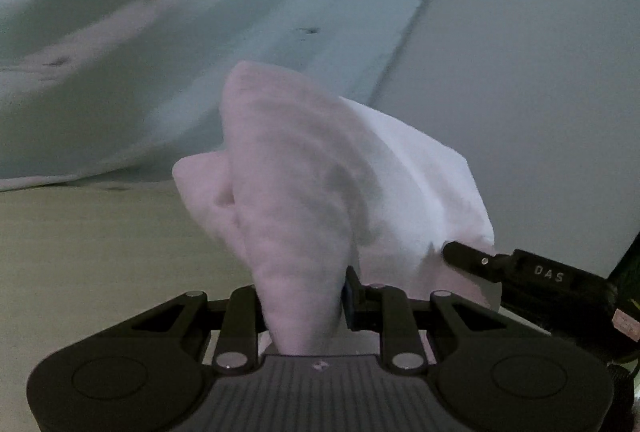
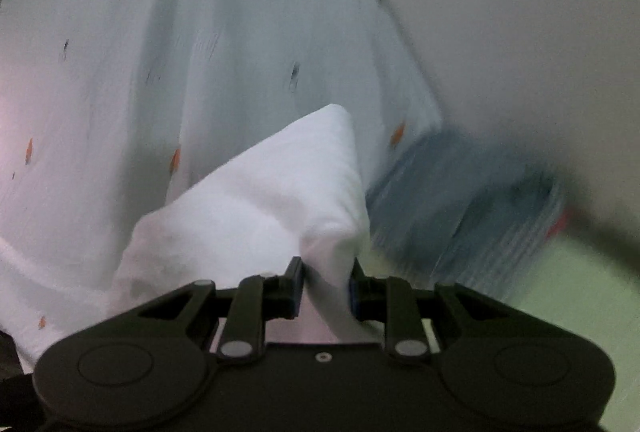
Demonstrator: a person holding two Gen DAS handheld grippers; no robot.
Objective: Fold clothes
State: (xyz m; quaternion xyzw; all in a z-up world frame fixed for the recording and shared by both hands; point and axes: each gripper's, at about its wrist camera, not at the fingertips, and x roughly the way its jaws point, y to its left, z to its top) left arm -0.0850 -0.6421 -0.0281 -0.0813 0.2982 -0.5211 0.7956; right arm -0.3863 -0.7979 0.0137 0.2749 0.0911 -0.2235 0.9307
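Observation:
A pale garment (image 1: 280, 12) with small orange and dark prints hangs stretched away from both grippers. My left gripper (image 1: 304, 288) is shut on a bunched white fold of it (image 1: 296, 172), which rises between the fingers and hides the left one. At the right of the left wrist view, a black finger (image 1: 470, 257) of my right gripper pinches the same cloth close by. In the right wrist view the garment (image 2: 160, 52) spreads upward, blurred by motion. My right gripper (image 2: 326, 268) is shut on a white peaked fold (image 2: 288, 184).
A pale green tabletop (image 1: 80, 252) lies below the cloth, also seen at the right (image 2: 580, 292). A blurred blue pile (image 2: 460, 200) sits on it just right of the garment's edge. Behind is a plain light wall (image 1: 540, 72).

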